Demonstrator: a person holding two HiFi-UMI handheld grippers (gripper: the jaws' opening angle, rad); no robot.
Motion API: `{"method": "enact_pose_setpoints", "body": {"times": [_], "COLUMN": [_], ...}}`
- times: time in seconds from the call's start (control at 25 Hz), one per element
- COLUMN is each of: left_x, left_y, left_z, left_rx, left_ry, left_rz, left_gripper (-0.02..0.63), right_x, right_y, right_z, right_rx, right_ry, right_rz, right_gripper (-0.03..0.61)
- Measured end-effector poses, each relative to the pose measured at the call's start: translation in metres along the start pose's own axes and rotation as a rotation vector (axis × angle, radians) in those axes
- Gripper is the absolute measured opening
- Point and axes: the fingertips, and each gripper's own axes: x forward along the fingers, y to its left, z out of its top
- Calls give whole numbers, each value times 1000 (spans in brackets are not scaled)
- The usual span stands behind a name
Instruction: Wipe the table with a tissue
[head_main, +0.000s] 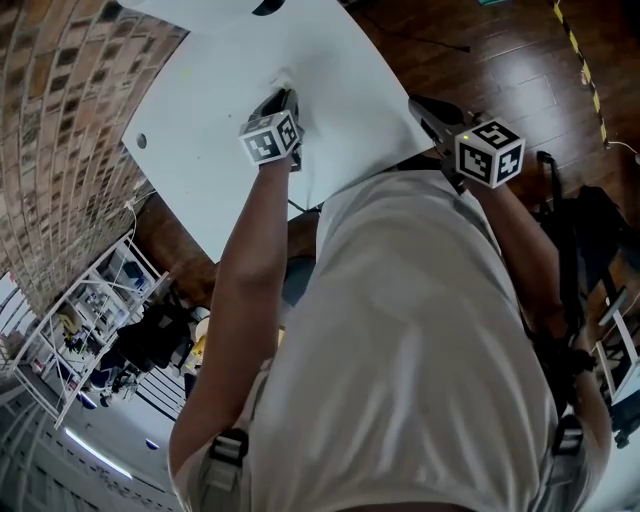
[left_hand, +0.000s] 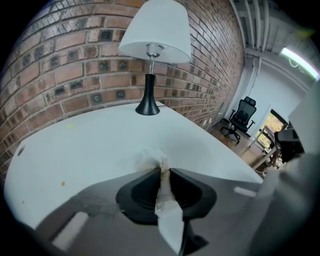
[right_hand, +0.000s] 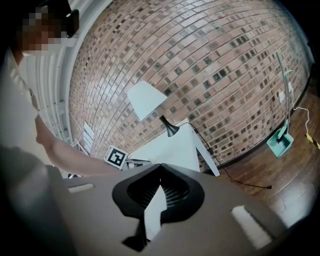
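- While wiping, clamping the left tongs (left_hand: 164, 171) tight on the tissue (left_hand: 152, 159), with its tail trailing back between the jaws.
- Pressing the bunched, yellow-stained wad onto the table (left_hand: 90, 145) right at the tips.
- Holding the right tongs (right_hand: 160, 167) off to the side beyond the table's edge, jaws together on nothing, well apart from the tissue.
- Judging the step as mid-wipe: rubbing one spot just ahead of the left tips.
- Likely needing next a steady downward push and a drag across the bare surface ahead, toward the lamp (left_hand: 155, 35), without loosening the clamp or tearing the thin paper.
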Motion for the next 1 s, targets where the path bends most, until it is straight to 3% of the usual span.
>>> {"method": "enact_pose_setpoints", "body": {"times": [0.16,0.28,0.36,0.48,0.6,0.8,1.0], "left_x": [-1,0,-4,-10,-25,-51,-86], "left_y": [-28,-48,-72,-124,-157,-148,-92], "left_z": [-9,-22,-30,-54,-64,-67,-76], "left_rx": [45,26,30,85,105,70,-137], "left_ry": [14,20,61,134,122,73,-35], "left_rz": [-56,-97,-165,-333,-399,-367,-245], "left_gripper": [67,66,66,66,67,67,67], "right_x": [4,10,13,16,22,35,56], "right_y": [3,4,7,13,19,30,49], "right_z": [2,2,3,4,6,0,-13], "right_rx": [-9,-15,-20,-27,-26,-38,-52], "right_ry": [8,19,24,29,30,65,117], "right_rz": [15,32,48,74,95,139,182], "right_gripper": [8,8,8,8,8,8,8]}}
